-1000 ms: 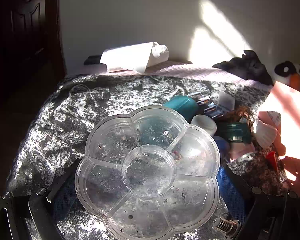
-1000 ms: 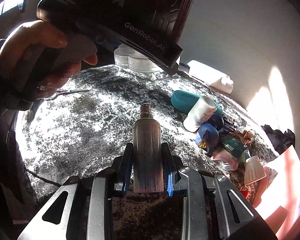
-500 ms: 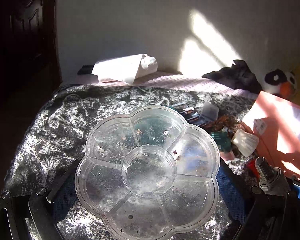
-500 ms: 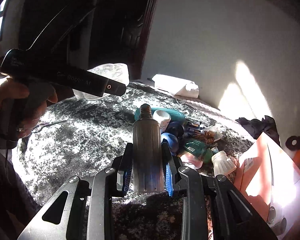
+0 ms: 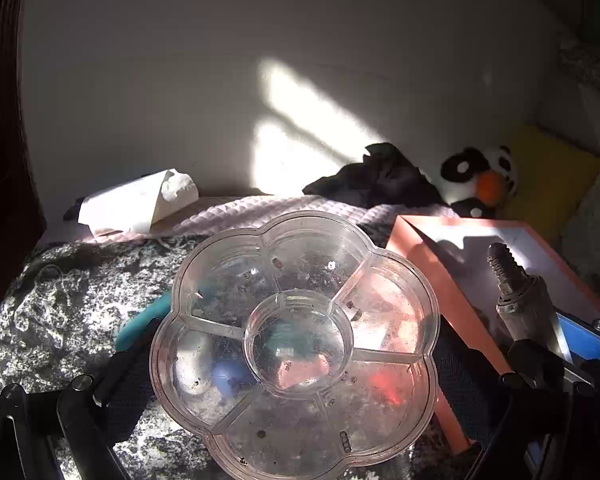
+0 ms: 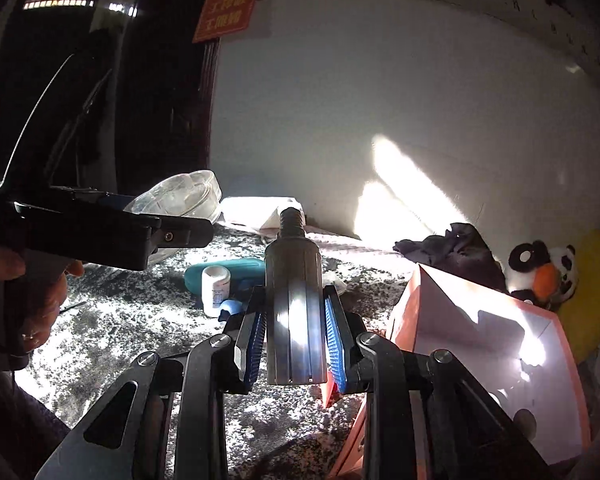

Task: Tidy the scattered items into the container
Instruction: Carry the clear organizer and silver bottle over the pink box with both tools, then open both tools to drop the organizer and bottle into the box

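My left gripper (image 5: 292,364) is shut on a clear flower-shaped divided tray (image 5: 296,344) and holds it above the dark patterned bedspread (image 5: 72,304); the tray also shows in the right wrist view (image 6: 180,196). My right gripper (image 6: 296,332) is shut on a grey metal cylinder with a threaded tip (image 6: 294,300), upright between the blue pads; the cylinder also shows in the left wrist view (image 5: 520,304). The open pink box (image 6: 484,344) stands just right of it, also in the left wrist view (image 5: 460,276). A teal case (image 6: 228,272) and a white bottle (image 6: 215,286) lie scattered on the bedspread.
A folded white paper (image 5: 136,200) lies at the back left. A black cloth (image 5: 376,180), a panda toy (image 5: 480,180) and a yellow cushion (image 5: 548,176) sit by the wall. The left hand and its gripper body (image 6: 80,232) fill the left of the right wrist view.
Both grippers have swung to the right with their loads. The pink box has come close in both views, and the cylinder now stands beside the box's opening.
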The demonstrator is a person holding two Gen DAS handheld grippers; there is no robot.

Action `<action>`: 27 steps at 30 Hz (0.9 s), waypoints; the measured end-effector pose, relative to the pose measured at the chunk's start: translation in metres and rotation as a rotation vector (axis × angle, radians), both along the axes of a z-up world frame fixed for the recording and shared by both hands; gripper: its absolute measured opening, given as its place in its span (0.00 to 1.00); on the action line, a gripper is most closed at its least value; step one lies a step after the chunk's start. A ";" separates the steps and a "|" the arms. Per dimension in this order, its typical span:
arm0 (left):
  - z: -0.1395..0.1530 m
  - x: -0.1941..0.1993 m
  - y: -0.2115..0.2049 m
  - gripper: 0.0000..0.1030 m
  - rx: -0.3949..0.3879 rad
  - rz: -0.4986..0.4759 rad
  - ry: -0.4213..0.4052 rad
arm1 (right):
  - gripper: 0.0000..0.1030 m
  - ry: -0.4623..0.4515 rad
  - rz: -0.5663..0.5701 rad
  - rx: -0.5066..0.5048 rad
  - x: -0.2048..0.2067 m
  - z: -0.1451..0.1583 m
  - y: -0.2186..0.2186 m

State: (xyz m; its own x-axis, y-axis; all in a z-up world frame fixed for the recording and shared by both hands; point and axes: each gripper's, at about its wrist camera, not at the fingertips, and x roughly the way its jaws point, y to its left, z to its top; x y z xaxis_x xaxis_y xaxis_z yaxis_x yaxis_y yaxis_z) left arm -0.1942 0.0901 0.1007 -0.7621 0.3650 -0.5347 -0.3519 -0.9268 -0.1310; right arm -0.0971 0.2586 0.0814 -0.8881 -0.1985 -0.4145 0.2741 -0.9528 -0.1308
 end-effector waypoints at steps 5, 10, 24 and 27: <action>0.018 0.003 0.054 0.97 -0.007 -0.074 0.031 | 0.28 0.032 -0.086 -0.047 0.011 0.015 0.049; 0.028 0.006 0.111 0.97 -0.017 -0.152 0.040 | 0.28 0.056 -0.173 -0.091 0.022 0.029 0.103; 0.000 0.007 0.257 0.97 -0.105 -0.322 -0.030 | 0.28 0.021 -0.410 -0.137 0.033 0.023 0.242; -0.009 0.001 0.276 0.97 -0.132 -0.329 -0.049 | 0.28 -0.025 -0.446 -0.142 0.020 0.011 0.263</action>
State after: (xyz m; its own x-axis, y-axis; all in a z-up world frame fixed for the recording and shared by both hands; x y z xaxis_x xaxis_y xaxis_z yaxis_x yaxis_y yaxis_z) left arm -0.1932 0.3658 0.0914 -0.5879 0.5118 -0.6264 -0.6306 -0.7750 -0.0413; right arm -0.0773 0.5211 0.0920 -0.8897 0.1444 -0.4332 -0.1651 -0.9862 0.0104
